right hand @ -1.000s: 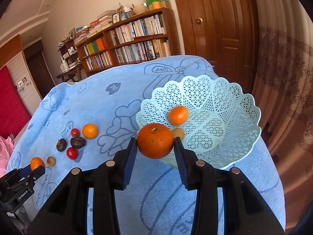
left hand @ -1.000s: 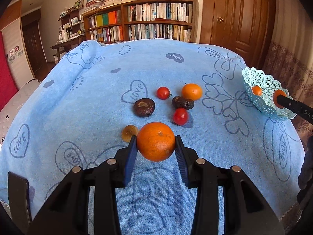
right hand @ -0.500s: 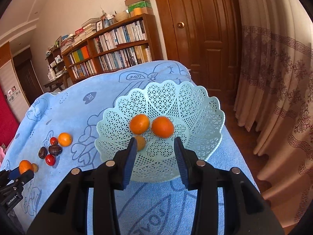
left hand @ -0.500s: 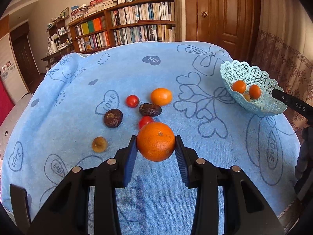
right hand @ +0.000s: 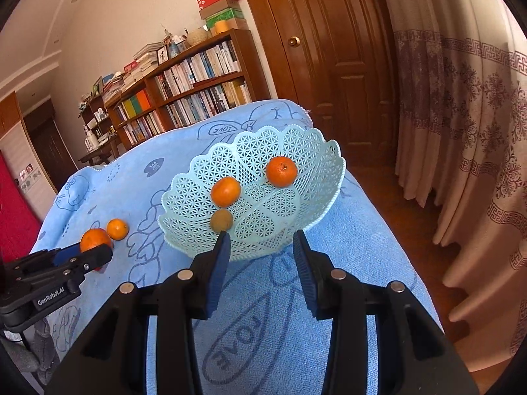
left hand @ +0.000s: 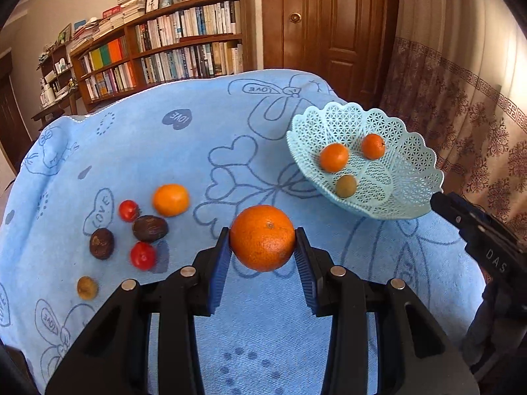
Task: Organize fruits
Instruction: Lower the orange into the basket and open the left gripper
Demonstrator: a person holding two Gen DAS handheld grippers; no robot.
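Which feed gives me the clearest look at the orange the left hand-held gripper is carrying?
Left wrist view: the orange sits large and centred between the left hand-held gripper fingers. In the right wrist view it is small, at the frame's left edge, partly hidden by that gripper.

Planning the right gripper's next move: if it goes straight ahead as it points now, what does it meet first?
Most likely the near rim of the mint basket, which sits right between the open jaws of the right gripper. Depth is uncertain; it could pass just above the rim toward the small brown fruit.

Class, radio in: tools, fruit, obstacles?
Left tool shut on orange. Right tool open, empty. Basket holds three fruits. Path clear.
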